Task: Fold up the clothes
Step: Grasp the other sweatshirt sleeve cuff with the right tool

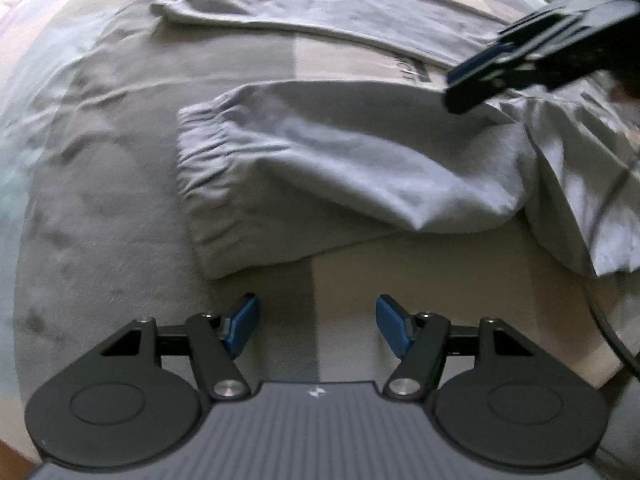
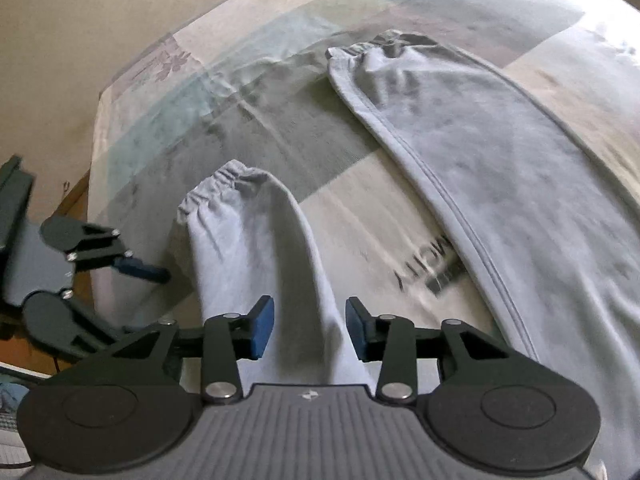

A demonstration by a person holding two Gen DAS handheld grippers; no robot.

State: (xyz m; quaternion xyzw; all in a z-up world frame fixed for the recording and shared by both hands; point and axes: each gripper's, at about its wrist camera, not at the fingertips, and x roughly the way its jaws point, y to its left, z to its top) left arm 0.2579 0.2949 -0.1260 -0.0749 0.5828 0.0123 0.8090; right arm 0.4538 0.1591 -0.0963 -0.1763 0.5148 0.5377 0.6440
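A patchwork bedsheet (image 2: 224,128) covers the bed, its panels grey, cream and pale green, creased in places. One cream panel carries dark printed lettering (image 2: 430,268), blurred beyond reading. Purple flower prints (image 2: 172,64) mark the sheet's far edge. Beyond it stands a plain beige wall (image 2: 80,20). A dark cable (image 1: 612,328) runs along the bed's near right side.

Patchwork bedspread (image 2: 168,92), beige wall (image 2: 80,20)

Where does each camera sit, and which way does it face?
Left wrist: sits on the left gripper, facing the near trouser leg's cuff across the bedsheet; own open fingers show.
Right wrist: sits on the right gripper, looking along that leg; open fingers straddle it.
Shared: the grey trousers, and each view shows the other gripper.
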